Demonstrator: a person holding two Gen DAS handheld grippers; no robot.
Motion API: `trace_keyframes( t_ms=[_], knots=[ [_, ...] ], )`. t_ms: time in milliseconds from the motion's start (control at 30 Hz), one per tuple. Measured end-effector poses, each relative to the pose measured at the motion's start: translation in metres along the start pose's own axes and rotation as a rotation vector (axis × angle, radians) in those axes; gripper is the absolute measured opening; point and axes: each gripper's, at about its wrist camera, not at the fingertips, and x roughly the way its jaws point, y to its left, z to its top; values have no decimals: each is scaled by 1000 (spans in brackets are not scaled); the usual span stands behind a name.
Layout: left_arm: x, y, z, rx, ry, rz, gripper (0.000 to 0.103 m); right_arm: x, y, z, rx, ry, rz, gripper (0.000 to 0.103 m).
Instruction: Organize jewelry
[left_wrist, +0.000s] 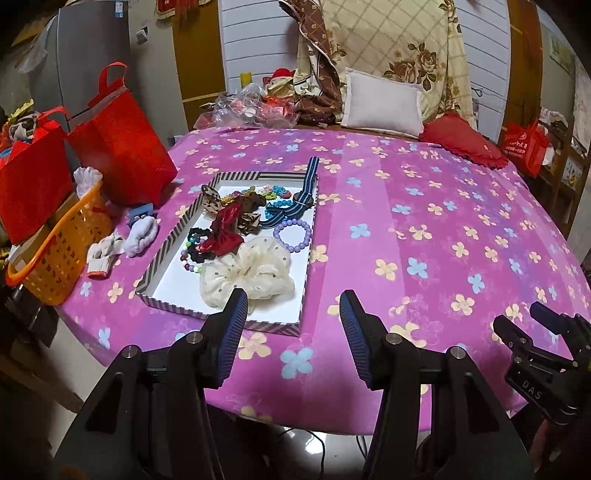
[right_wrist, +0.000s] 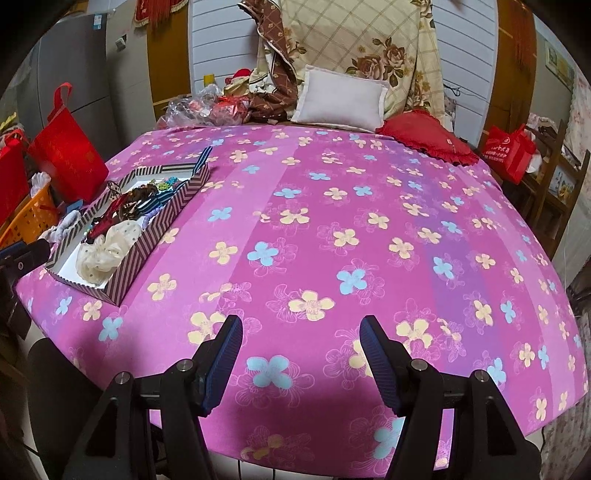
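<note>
Both tongs stand apart-jawed and empty. Left gripper (left_wrist: 293, 301) hovers at the near edge of the striped tray (left_wrist: 168, 308), its left finger overlapping the cream scrunchie (left_wrist: 255, 273). Right gripper (right_wrist: 301, 328) hangs over bare pink tablecloth (right_wrist: 332, 206), well apart from the tray. Inside the tray lie a purple bead bracelet (left_wrist: 293, 232), red bow (left_wrist: 225, 230) and striped ribbon (left_wrist: 306, 192). An orange basket (left_wrist: 55, 254) sits beyond its left side.
</note>
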Motion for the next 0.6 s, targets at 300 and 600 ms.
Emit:
trace_keyframes(
  t_ms=[300, 600],
  knots=[
    [-1, -3, -1, 1, -3, 5, 52, 1, 1, -2, 1, 4, -2, 64],
    [-12, 1, 0, -18, -63, 37, 54, -1, 7, -3, 3, -8, -6, 64]
  ],
)
